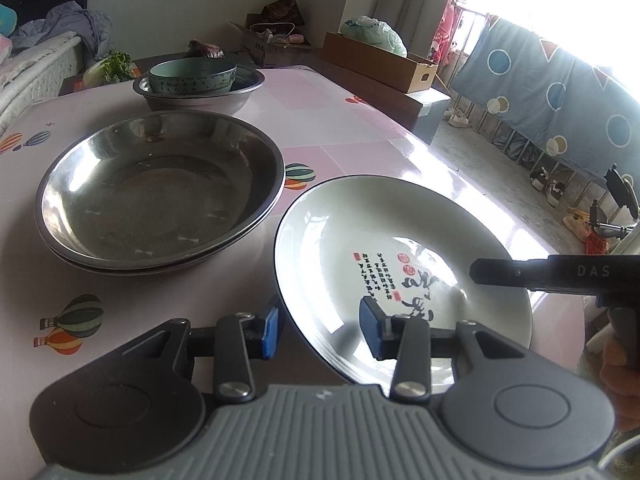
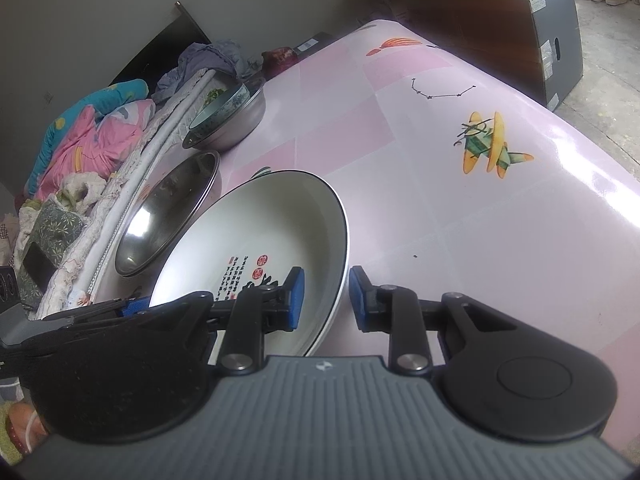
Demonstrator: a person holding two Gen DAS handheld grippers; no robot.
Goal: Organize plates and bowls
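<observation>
Round white ceramic plate (image 1: pixel 400 240) with thin black rim and black-and-red calligraphy, glossy, tilting off the table between both tools. Stack of wide shallow stainless-steel plates (image 1: pixel 160 192), mirror-bright, lying just beside its far rim. Pale green ceramic bowl (image 1: pixel 192 76) with lettered band sitting inside deep steel bowl (image 1: pixel 200 96), well apart at the table's far end. Glossy pink tablecloth (image 1: pixel 360 128) printed with balloons and a toy plane, catching window glare. Rumpled bedding along one side, cardboard boxes and blue patterned cloth beyond. Left gripper (image 1: pixel 320 330) angling downward, blue pads straddling the plate's near rim, jaws part open; contact with the rim not discernible. Right gripper (image 2: pixel 326 300) angling downward, narrowly parted, straddling the opposite rim; grip likewise not discernible.
</observation>
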